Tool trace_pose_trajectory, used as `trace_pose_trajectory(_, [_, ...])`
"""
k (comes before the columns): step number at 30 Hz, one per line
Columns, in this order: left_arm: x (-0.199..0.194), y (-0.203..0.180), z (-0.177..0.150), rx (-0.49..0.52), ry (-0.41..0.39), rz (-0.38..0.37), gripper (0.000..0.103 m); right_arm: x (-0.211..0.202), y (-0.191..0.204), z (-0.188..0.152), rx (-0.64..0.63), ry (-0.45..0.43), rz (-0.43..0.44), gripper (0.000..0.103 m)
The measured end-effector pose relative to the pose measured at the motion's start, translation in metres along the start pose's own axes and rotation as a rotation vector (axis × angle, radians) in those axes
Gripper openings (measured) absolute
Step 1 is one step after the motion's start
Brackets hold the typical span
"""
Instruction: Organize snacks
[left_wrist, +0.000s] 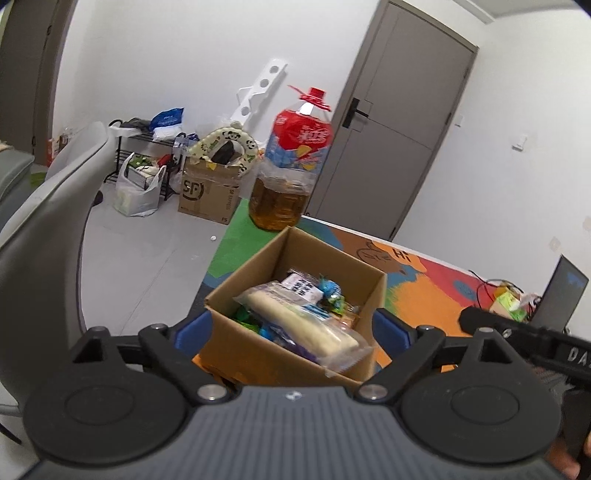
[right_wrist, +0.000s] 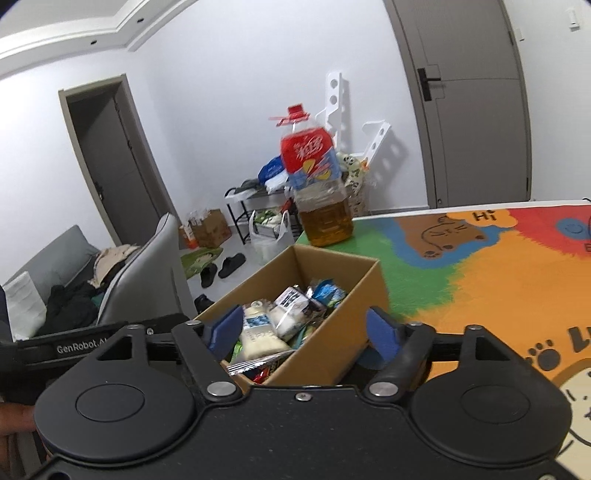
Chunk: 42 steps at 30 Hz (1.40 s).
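An open cardboard box (left_wrist: 258, 258) of snacks stands on the colourful table mat near the table's left edge; it also shows in the right wrist view (right_wrist: 354, 291). Inside lie a long clear-wrapped bread pack (left_wrist: 299, 325), seen too in the right wrist view (right_wrist: 258, 332), a white black-lettered packet (left_wrist: 301, 286) and small blue and green candies (left_wrist: 330, 291). My left gripper (left_wrist: 291, 326) is open, its blue pads either side of the box's near end. My right gripper (right_wrist: 304, 328) is open, empty, just over the box's near end.
A large oil bottle (left_wrist: 291, 166) with a red cap stands on the mat beyond the box. A grey chair (left_wrist: 48, 221) is left of the table. A laptop (left_wrist: 565, 291) and cables sit at the table's right. Boxes and bags lie on the floor.
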<state>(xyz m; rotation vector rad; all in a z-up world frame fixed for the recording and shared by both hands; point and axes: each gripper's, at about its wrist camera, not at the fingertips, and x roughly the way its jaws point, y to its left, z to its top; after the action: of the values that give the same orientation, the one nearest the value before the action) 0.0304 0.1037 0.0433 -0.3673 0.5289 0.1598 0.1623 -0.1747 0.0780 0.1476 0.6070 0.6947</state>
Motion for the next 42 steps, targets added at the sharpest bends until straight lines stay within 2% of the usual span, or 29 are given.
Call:
trace_pose_trajectory(13, [-0.028, -0.036, -0.005, 0.138, -0.032, 0.002, 0.100, -0.045, -0.026, 0.001, 0.021, -0.050, -0.032, 0.103])
trace_pose_trajectory(22, [-0.046, -0.033, -0.016, 0.165, -0.043, 0.005, 0.102, -0.065, -0.024, -0.011, 0.005, -0.065, -0.096, 0.103])
trace_pose_trajectory(29, [-0.053, -0.035, -0.019, 0.164, -0.055, 0.065, 0.102, -0.073, -0.014, -0.021, -0.016, -0.080, -0.139, 0.103])
trace_pose_trajectory(32, [-0.055, -0.035, -0.023, 0.182, -0.056, 0.051, 0.102, -0.070, -0.008, -0.026, -0.045, -0.076, -0.167, 0.103])
trace_pose_trajectory(35, [-0.053, -0.030, -0.030, 0.201, -0.039, 0.056, 0.102, -0.067, -0.005, -0.030, -0.062, -0.065, -0.195, 0.103])
trace_pose_trajectory(42, [-0.050, -0.008, -0.039, 0.183, -0.002, 0.090, 0.102, -0.066, -0.002, -0.033, -0.066, -0.056, -0.200, 0.103])
